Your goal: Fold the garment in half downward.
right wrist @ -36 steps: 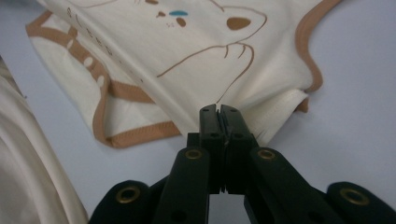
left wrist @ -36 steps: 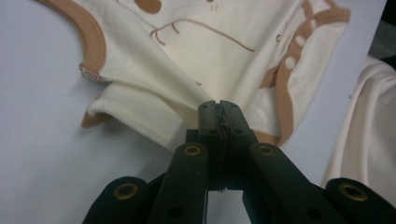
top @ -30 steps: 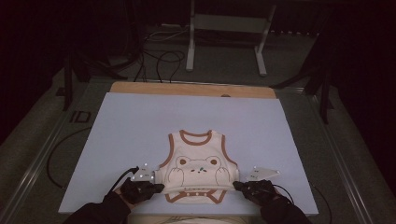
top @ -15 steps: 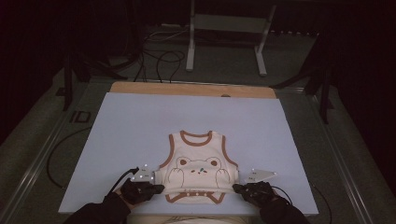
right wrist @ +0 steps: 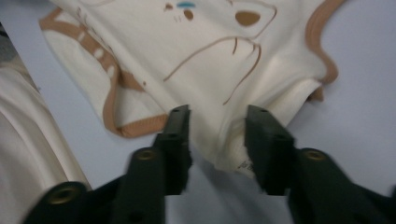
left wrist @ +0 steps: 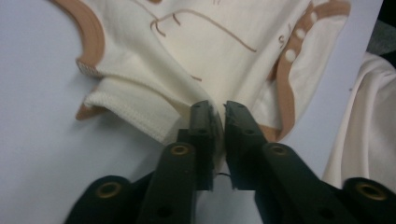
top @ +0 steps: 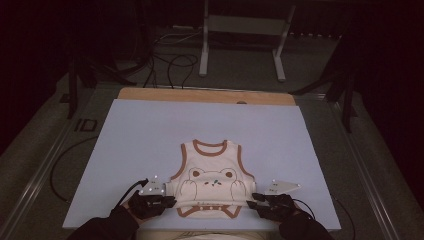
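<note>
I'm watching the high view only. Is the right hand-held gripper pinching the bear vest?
Observer: No. The right hand-held gripper has just been opening its jaws, and the vest edge lies loose between them.
Operator: What about the left one?
Observer: The left hand-held gripper has just been opening too. There is a narrow gap between its jaws at the vest's folded side.
Operator: Anything on the bottom hem?
Observer: Small white dots sit along the brown trim.
</note>
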A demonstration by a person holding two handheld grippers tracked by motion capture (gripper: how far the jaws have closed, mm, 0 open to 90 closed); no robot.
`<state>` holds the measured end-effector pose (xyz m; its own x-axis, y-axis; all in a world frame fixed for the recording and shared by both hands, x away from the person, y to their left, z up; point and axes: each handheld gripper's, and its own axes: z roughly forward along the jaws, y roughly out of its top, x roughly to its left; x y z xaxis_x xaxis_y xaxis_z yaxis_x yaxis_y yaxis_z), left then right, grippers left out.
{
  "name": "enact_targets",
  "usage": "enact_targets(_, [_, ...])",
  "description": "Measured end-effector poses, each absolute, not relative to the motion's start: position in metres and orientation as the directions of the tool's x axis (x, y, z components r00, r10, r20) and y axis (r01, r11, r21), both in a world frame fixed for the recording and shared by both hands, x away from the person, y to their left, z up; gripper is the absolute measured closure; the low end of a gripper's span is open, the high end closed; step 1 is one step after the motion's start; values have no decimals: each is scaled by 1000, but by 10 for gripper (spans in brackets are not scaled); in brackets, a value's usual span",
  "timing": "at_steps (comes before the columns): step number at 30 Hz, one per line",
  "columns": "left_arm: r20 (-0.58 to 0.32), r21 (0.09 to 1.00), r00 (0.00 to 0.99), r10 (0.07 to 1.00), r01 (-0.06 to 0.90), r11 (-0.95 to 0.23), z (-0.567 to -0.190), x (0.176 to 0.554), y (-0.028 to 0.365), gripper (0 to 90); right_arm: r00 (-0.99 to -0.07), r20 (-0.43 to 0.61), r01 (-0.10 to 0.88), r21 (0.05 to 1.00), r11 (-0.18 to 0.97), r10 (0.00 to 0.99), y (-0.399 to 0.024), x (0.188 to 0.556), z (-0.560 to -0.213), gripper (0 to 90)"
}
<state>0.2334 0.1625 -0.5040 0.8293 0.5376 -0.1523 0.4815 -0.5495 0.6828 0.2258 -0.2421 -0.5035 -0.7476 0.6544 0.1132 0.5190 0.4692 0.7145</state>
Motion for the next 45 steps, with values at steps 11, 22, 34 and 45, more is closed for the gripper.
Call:
enact_targets(11, [-150, 703, 823, 547, 478, -527, -491, 234, 168, 469, -750, 122, 497, 751, 434, 650, -241, 225, -491, 267])
enact_targets(22, [-158, 742, 850, 503, 438, -507, -475, 242, 174, 163, -753, 132, 472, 791, 389, 645, -243, 229, -476, 126])
enact_targets(34, [-128, 768, 876, 465, 384, -512, -455, 254, 178, 5, -762, 69, 406, 826, 392, 644, -247, 244, -446, 105])
enact_targets(45, [-89, 775, 893, 440, 340, -532, -434, 274, 172, 1, -784, 24, 352, 840, 413, 620, -237, 265, -427, 106])
